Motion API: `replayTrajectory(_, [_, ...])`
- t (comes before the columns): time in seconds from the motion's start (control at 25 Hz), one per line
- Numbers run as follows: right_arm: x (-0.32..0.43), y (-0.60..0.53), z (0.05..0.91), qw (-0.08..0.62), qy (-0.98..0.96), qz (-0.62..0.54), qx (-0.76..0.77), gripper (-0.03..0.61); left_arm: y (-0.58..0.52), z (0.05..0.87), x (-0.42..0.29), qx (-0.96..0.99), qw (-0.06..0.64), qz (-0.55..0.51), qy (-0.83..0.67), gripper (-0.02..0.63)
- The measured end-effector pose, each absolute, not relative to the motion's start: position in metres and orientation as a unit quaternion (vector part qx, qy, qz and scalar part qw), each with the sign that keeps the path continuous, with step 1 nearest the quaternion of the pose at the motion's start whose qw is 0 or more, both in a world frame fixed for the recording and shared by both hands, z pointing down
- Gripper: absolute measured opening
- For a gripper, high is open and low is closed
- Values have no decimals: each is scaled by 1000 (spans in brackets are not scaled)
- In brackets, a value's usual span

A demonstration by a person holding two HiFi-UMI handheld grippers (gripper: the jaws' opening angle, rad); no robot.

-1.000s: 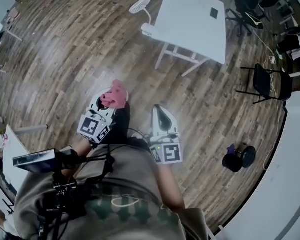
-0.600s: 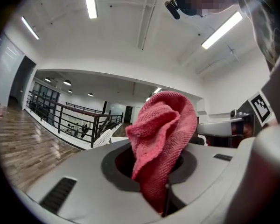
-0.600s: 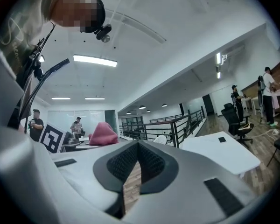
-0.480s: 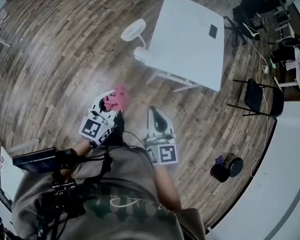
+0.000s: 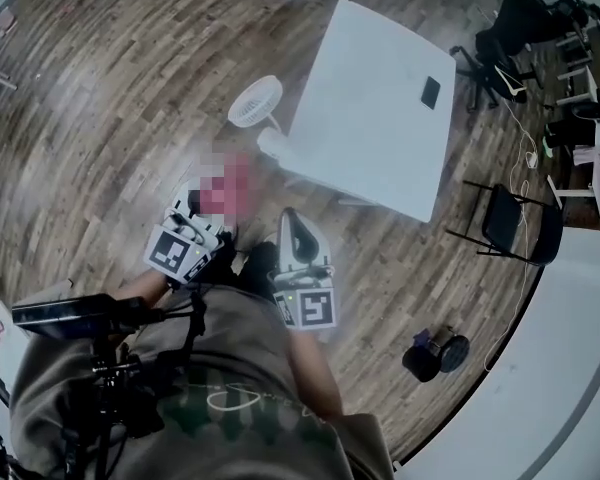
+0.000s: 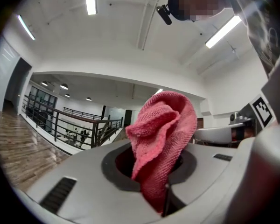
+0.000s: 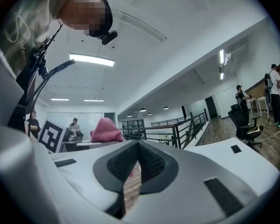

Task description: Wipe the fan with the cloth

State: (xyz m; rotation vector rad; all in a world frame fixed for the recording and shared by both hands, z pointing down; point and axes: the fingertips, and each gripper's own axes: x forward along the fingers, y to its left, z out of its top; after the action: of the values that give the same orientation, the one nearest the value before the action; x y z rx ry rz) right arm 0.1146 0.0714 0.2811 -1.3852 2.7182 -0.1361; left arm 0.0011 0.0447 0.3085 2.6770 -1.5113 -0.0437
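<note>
Pink cloth (image 6: 164,125) pinched between the jaws of the left hand-held gripper (image 6: 161,190) and bunched above them, right hand-held gripper (image 7: 134,167) nearly closed on nothing, white fan (image 5: 254,102) on the wooden floor (image 5: 110,118), farther off, well apart from both, just left of the white counter (image 5: 370,118).

A khaki printed shirt (image 5: 260,358) crossed by black cables (image 5: 192,318) is worn; the white left gripper (image 5: 212,208) and right gripper (image 5: 291,218) are capped with square-marker cubes.

Head view looks steeply down over the white table (image 5: 370,108); 2 gripper views look level, the right sharing it.
</note>
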Motion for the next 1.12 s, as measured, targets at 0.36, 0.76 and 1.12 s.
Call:
replayTrajectory(0.36, [115, 19, 273, 46, 912, -46, -406, 26, -7, 316, -35, 824, 35, -12, -566, 100])
replayTrajectory(0.76, [87, -22, 272, 27, 888, -27, -459, 26, -41, 337, -71, 847, 53, 8, -529, 100])
replayTrajectory(1.12, [63, -31, 275, 34, 884, -28, -465, 26, -71, 375, -73, 871, 76, 50, -484, 98])
